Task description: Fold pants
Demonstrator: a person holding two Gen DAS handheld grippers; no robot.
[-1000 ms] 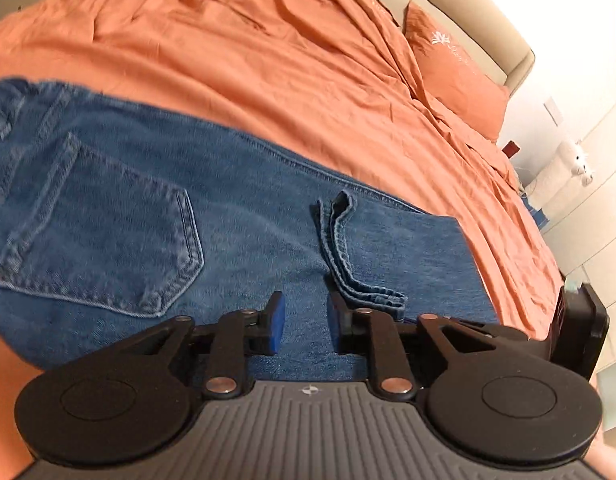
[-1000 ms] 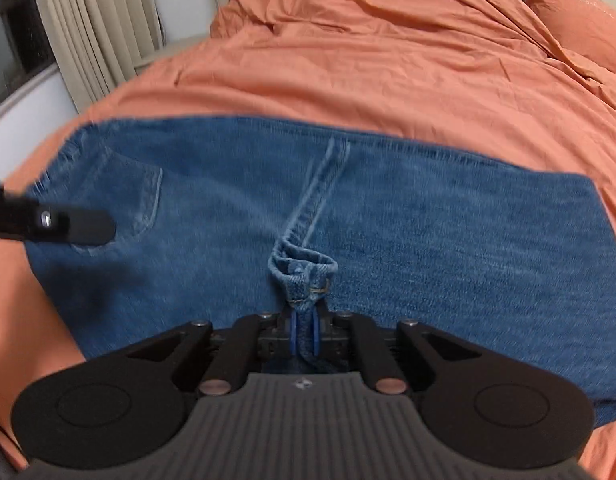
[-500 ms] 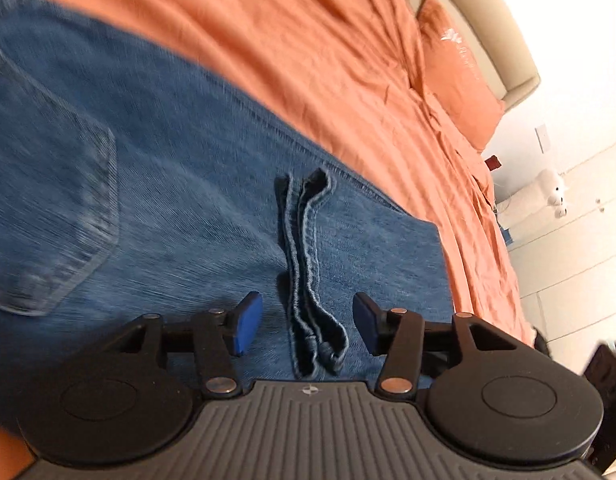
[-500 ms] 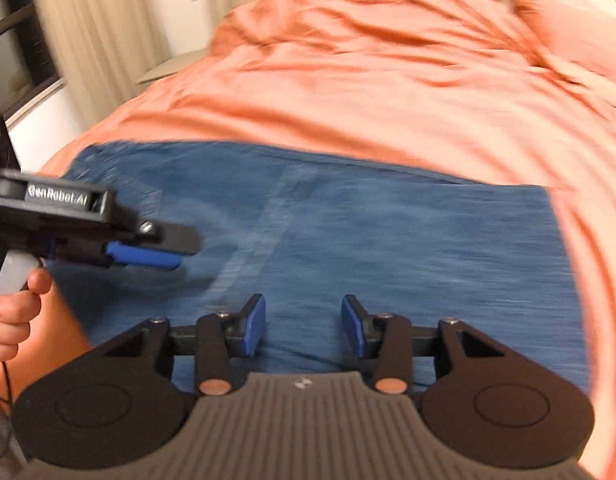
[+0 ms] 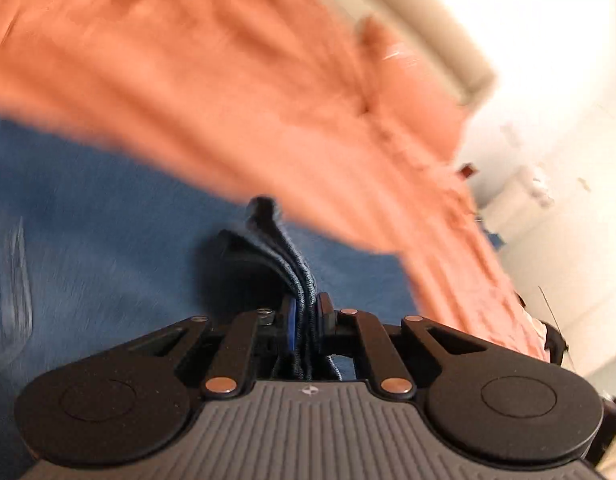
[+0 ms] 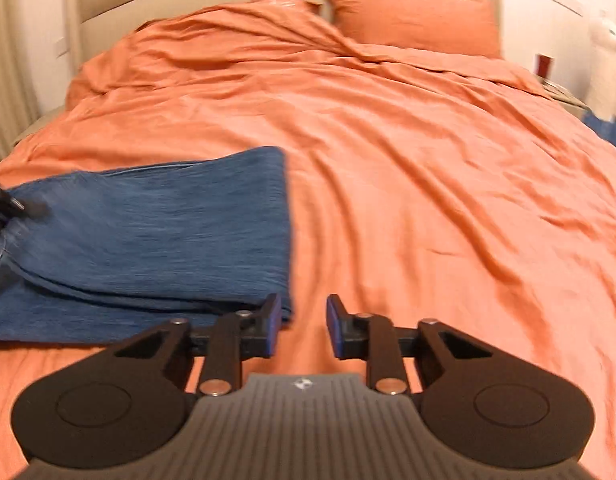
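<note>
Left gripper (image 5: 304, 320) clamped on stacked hem layers of the blue denim pants (image 6: 156, 232), the fabric bunched between its jaws; left view heavily blurred. Right gripper (image 6: 301, 330) wide apart, holding nothing, over the orange wrinkled bed sheet (image 6: 408, 168). Pants folded, lying at 9 o'clock in right view, folded edge just beside the right gripper's left finger. Orange pillow (image 6: 412, 20) at 12 o'clock.

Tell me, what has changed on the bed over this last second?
The right gripper let go of the jeans' hem and swung right, now open over the orange bedspread. The left gripper, open before, closed on that hem. The jeans remain folded on the bed.
</note>
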